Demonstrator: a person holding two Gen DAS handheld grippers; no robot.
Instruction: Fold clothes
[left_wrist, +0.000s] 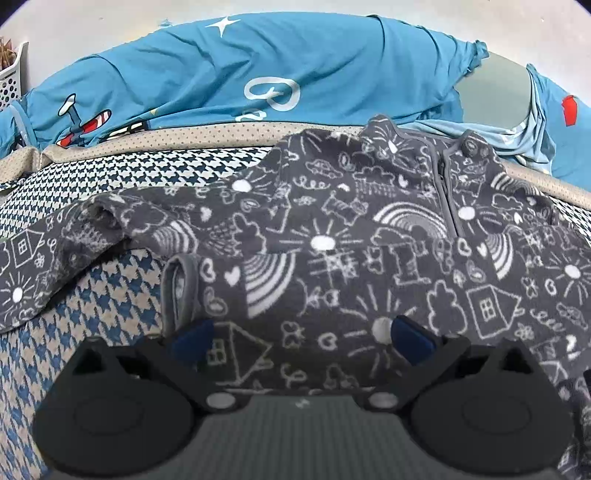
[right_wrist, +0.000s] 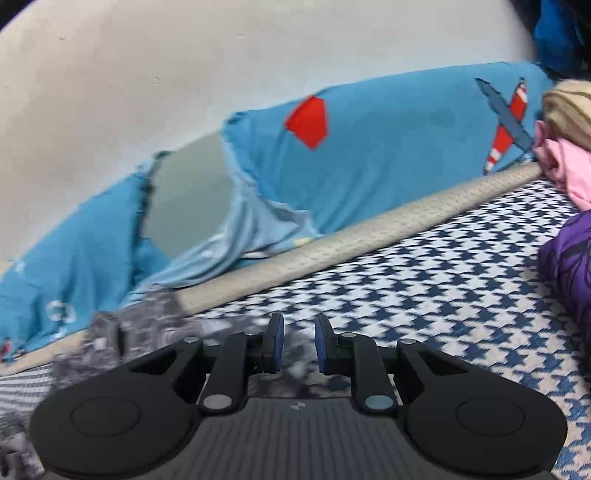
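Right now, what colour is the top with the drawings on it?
Dark grey top with white doodles: suns, rainbows, houses. Left wrist view shows it best.

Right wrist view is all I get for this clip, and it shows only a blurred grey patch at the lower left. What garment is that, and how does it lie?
Observer: It is a grey doodle-print top, spread front up on the houndstooth cover, with its zip collar toward the blue sheet.
Operator: Where are the left tongs?
Observer: The left tongs are above the top's lower part, wide open and gripping nothing.
Operator: Are the sleeves folded in?
Observer: One sleeve lies stretched outward at the picture's left, not yet folded in.
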